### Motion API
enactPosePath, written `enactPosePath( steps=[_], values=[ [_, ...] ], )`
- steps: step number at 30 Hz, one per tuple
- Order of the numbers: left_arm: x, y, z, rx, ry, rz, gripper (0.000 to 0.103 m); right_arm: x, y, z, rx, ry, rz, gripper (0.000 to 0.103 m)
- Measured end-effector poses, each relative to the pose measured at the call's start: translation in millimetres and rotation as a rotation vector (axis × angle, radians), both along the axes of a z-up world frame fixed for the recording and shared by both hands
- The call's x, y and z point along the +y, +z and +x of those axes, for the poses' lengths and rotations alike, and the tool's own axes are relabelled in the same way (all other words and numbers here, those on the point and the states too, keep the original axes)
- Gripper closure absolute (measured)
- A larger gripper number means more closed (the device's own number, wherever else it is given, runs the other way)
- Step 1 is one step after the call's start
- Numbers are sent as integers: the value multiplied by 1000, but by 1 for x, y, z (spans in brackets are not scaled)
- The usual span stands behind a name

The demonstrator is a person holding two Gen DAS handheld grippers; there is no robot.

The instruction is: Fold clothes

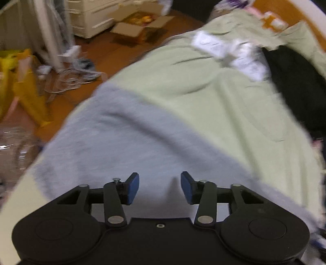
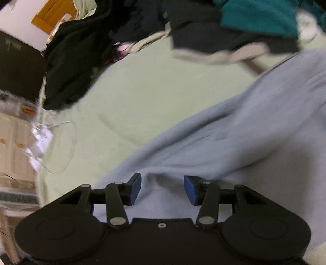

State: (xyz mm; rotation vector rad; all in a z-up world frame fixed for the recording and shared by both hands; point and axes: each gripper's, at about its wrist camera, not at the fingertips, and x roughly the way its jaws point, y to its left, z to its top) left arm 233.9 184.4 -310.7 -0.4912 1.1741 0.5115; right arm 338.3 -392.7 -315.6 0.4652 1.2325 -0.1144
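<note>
Left jaws: my left jaws (image 1: 160, 188) are parted and grasp nothing; the grey garment (image 1: 126, 146) lies beneath them, with no cloth pinched between the blue pads (image 1: 133, 188).
Right jaws: my right jaws (image 2: 162, 189) are likewise released; a small raised pucker of the garment (image 2: 234, 142) sits in the gap, but the pads (image 2: 135, 189) do not press on it.
Garment place: it lies spread on the bed (image 1: 214, 97), over the pale green sheet (image 2: 138, 95), close under both my hands.
Garment look: soft, light grey, knit-like and thick, with long shallow folds running across it; one straight edge crosses the sheet diagonally in the right view. Both views are blurred, so I cannot tell sleeves or collar.
Nearby: a heap of dark clothes (image 2: 67, 67) and a teal piece (image 2: 258, 18) lie at the far side of the bed, apart from the grey one.
Step, as I judge it: between grips, a fold just laid or about to be picked.
Doing it well: I would take an edge with each hand at matching points, lift low so the cloth does not drag the sheet, and lay edge upon edge before smoothing the creases flat.
Risk: thick cloth may slide back open.
</note>
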Motion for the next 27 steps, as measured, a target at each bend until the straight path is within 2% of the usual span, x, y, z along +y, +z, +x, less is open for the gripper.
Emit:
enactPosePath(
  steps=[2, 4, 5, 7, 9, 12, 15, 18, 21, 23, 27],
  values=[
    [9, -6, -7, 24, 42, 14, 51, -14, 14, -1, -21, 42, -102, 58],
    [19, -8, -14, 16, 88, -2, 50, -36, 30, -5, -67, 30, -188, 55],
    [22, -8, -16, 25, 94, 17, 50, -52, 32, -5, -67, 8, -230, 54],
    [25, -9, -20, 55, 98, 53, 50, -77, 26, -5, -38, -25, -250, 54],
    [28, -12, -25, 81, 110, 57, 50, -94, 16, -3, -8, -44, -260, 59],
    [34, -13, -38, 93, 155, 58, 50, -101, 10, 4, -15, -2, -279, 60],
    [42, -14, -56, 103, 221, 54, 50, -104, -5, 9, 15, 22, -318, 60],
    [45, -10, -67, 106, 231, 73, 49, -101, -21, 20, 66, 38, -362, 60],
    [46, 0, -77, 57, 258, 71, 49, -85, -31, 38, 130, 90, -430, 59],
    [47, 8, -82, 15, 275, 76, 48, -79, -27, 42, 145, 110, -450, 59],
    [51, 23, -89, -104, 314, 75, 30, -69, -5, 28, 86, 146, -434, 59]
  ],
)
